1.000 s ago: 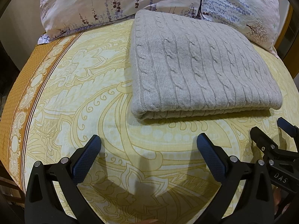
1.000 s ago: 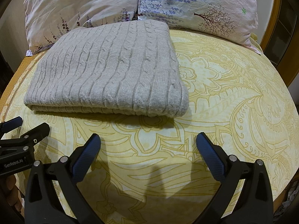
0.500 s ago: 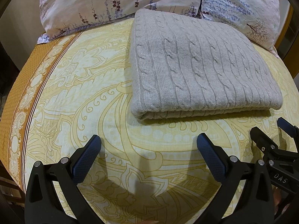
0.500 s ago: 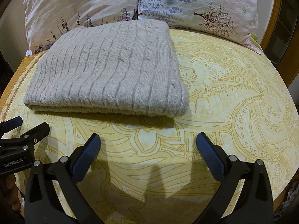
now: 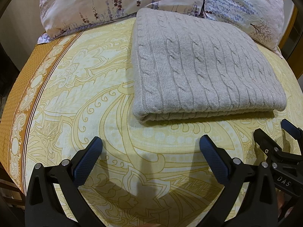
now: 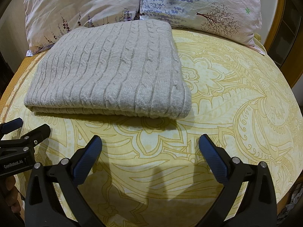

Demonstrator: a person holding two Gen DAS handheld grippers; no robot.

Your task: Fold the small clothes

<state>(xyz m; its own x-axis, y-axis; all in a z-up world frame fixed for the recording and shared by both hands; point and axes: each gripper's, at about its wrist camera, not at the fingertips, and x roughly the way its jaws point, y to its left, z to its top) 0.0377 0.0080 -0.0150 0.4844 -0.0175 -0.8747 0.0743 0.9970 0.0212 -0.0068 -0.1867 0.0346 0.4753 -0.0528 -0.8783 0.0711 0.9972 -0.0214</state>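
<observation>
A grey cable-knit sweater (image 5: 204, 70) lies folded into a flat rectangle on the yellow patterned bedsheet (image 5: 85, 94); it also shows in the right wrist view (image 6: 113, 71). My left gripper (image 5: 150, 153) is open and empty, hovering over the sheet just short of the sweater's near folded edge. My right gripper (image 6: 149, 153) is open and empty, also short of that edge, toward the sweater's right corner. The right gripper shows at the right edge of the left wrist view (image 5: 276, 149), and the left gripper shows at the left edge of the right wrist view (image 6: 22, 138).
Two floral pillows (image 5: 113, 1) (image 6: 198, 5) lie at the head of the bed behind the sweater. The sheet's orange border (image 5: 20, 102) marks the left bed edge. A wooden frame (image 6: 272, 28) stands at the right.
</observation>
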